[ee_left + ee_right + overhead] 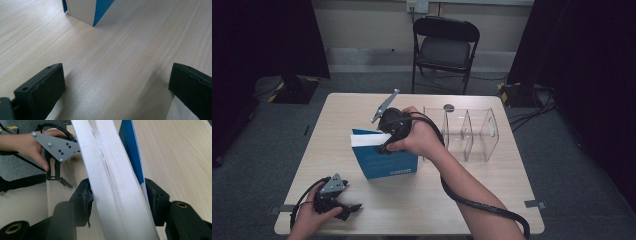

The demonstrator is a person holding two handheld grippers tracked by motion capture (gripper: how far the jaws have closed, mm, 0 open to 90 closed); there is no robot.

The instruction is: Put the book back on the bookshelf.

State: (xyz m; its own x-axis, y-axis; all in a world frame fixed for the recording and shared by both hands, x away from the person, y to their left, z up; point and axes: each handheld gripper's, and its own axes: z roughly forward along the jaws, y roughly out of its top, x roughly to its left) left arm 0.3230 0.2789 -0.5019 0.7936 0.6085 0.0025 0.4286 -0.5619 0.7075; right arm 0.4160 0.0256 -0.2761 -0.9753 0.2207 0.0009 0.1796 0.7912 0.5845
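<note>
From the high view, one blue book with a glossy cover stands upright on the pale, wood-grain worktop. The right tool comes down on its top edge, with the book between the two jaws. Just to the right of this tool stands one clear plastic box with dividers inside. The left tool lies low near the front edge of the worktop, well apart from the book, and holds nothing.

In the left gripper view, the two black, blocky jaws stand wide open over bare wood. One corner of the book is ahead of them, not touching.

In the right gripper view, the right tool is about half open. The white, slightly scuffed page block of the book sits between the jaws. The left jaw touches the pages; at the right jaw I cannot tell if the pad still presses on the blue cover.
</note>
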